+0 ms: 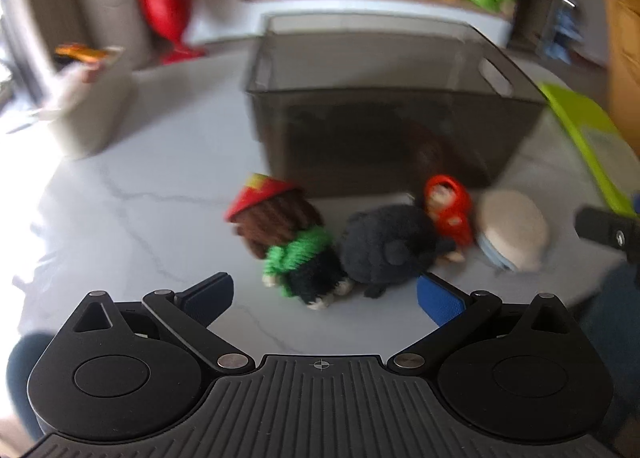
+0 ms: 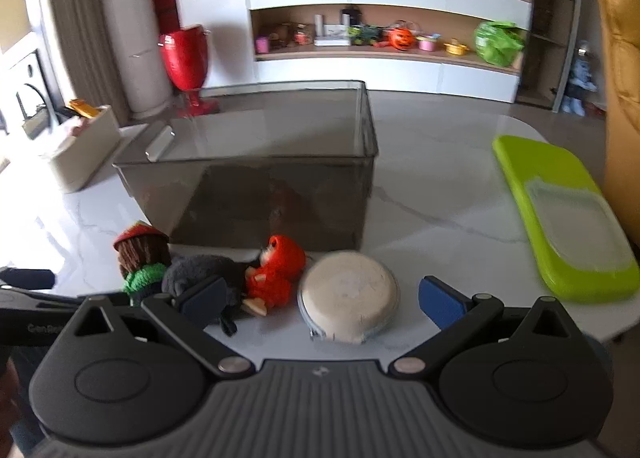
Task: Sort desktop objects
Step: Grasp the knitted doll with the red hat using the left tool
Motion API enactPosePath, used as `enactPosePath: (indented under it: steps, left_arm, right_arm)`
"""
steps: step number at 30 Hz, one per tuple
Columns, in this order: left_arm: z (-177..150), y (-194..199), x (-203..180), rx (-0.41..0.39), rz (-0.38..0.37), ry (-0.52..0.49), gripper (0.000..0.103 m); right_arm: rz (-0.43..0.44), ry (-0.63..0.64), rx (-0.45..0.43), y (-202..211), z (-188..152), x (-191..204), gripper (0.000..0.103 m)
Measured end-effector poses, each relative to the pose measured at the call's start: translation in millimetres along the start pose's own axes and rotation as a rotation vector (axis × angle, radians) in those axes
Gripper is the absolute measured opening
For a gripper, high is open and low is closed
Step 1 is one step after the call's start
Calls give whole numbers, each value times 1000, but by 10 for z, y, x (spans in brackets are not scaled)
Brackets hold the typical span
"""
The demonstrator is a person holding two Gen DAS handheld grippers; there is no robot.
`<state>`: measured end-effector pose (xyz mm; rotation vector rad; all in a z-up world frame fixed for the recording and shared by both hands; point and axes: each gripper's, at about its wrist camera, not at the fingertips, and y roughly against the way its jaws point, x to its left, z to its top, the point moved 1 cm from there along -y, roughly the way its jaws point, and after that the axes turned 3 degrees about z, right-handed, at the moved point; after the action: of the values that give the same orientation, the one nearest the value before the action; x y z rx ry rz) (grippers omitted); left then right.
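Observation:
Several toys lie in a row on the white marble table in front of a smoked clear bin (image 1: 384, 97) (image 2: 256, 161): a doll with brown yarn hair and green jumper (image 1: 292, 242) (image 2: 140, 262), a dark grey plush (image 1: 388, 250) (image 2: 200, 270), a red hooded doll (image 1: 448, 209) (image 2: 276, 274) and a round beige pouch (image 1: 512, 230) (image 2: 348, 294). My left gripper (image 1: 326, 298) is open and empty, just short of the yarn doll and grey plush. My right gripper (image 2: 320, 304) is open and empty, its fingers either side of the pouch and red doll.
A lime green tray (image 1: 588, 137) (image 2: 568, 217) lies at the right of the table. A white box (image 1: 92, 105) (image 2: 80, 149) stands at the left. A red vase (image 2: 186, 53) and shelves with toys are behind. The right gripper's finger shows at the left view's edge (image 1: 608, 230).

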<state>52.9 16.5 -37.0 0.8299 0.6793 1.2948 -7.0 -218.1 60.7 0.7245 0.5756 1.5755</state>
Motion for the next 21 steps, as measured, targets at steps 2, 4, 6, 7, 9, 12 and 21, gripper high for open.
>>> enactPosePath:
  steps: [2,4,6,7,9,12,21]
  left_arm:
    - [72,-151,120,59,-52,9,103]
    - [144,-314,252,126,-113,29,103]
    - [192,-472,383,184,-167,73,103]
    - [209,-541,446,206,-186,101,103]
    - [241,-641,571,225,-193,156,103]
    - [274,-774,649,234,-217,185,103]
    - [391,-1268,700,297,-254,284,103]
  right_arm:
    - [66,-6,46,-119,53,-93,103]
    - [151,-12,146,-316,97,-173,103]
    - [204,-7,268,-538,143,-231,102]
    - [210,0,320,-644,174,-258,101]
    - [165,25,356,-794,253,-319,96]
    - [108,48,374,-968,337,-412,97]
    - [107,-7,540,-1418,188,-620,78]
